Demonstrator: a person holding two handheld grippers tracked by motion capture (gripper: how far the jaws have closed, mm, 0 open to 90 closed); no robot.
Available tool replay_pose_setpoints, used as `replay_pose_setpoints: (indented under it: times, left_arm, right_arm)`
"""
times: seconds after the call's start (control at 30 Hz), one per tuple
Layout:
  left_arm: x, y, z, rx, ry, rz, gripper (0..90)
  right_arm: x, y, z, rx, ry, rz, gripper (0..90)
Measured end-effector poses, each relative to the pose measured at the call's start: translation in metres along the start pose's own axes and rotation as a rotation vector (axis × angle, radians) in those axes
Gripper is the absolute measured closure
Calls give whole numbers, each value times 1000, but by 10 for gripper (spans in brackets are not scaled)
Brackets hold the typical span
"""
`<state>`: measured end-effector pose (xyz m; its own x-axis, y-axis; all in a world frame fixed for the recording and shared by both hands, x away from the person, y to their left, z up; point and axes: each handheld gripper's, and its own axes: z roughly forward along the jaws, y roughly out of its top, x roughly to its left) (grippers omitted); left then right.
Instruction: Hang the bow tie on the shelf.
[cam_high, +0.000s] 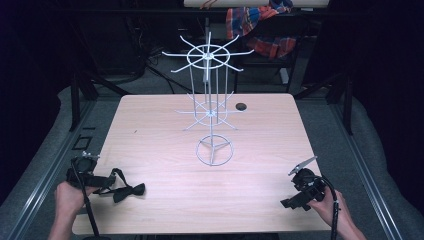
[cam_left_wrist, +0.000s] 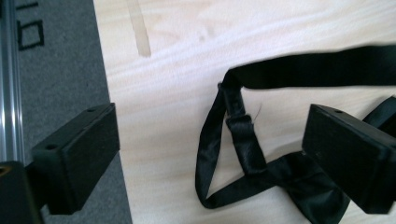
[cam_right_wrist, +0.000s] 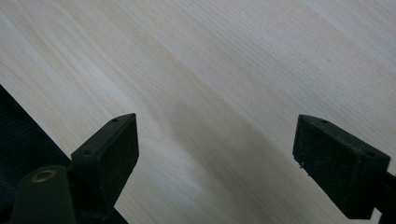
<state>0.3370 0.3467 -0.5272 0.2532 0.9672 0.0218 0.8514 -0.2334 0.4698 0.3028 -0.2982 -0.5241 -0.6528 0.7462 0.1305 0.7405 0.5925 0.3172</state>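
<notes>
A black bow tie with its neck strap lies on the wooden table near the front left corner. My left gripper hovers just over it, open; in the left gripper view the looped strap lies between the wide-apart jaws, and the bow sits under the right jaw. A white wire display rack with hook arms stands at the table's middle. My right gripper is at the front right, open over bare wood, with nothing between its fingers.
A small dark round spot sits on the table behind the rack. A plaid cloth hangs in the dark background. Grey floor and metal rails flank the table. In the left gripper view the table's left edge runs close by.
</notes>
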Motion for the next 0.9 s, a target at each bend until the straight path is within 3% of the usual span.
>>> replay_pose_setpoints:
  times: [0.13,0.17,0.23,0.3,0.33,0.5,0.67,0.9]
  left_arm:
    - [-3,4,-1,-23,-21,21,162]
    - [-4,4,0,-22,-23,32,185]
    - [-8,5,1,-9,-24,72,274]
    - [-11,5,1,-11,-15,92,292]
    - [-12,4,1,-19,-16,110,367]
    - [-12,2,-4,-64,-16,141,492]
    - [-15,3,-6,-85,-25,166,582]
    - [-21,5,-4,-90,-43,184,662]
  right_arm:
    - [-2,0,2,-5,5,11,144]
    - [-1,0,4,-20,16,26,144]
    - [-3,-1,3,5,8,17,144]
    - [-2,-1,3,-11,20,31,145]
    - [-1,0,1,-17,7,22,145]
    - [-1,3,3,10,-9,7,147]
    - [0,2,5,1,20,9,148]
    - [1,2,5,7,15,5,149]
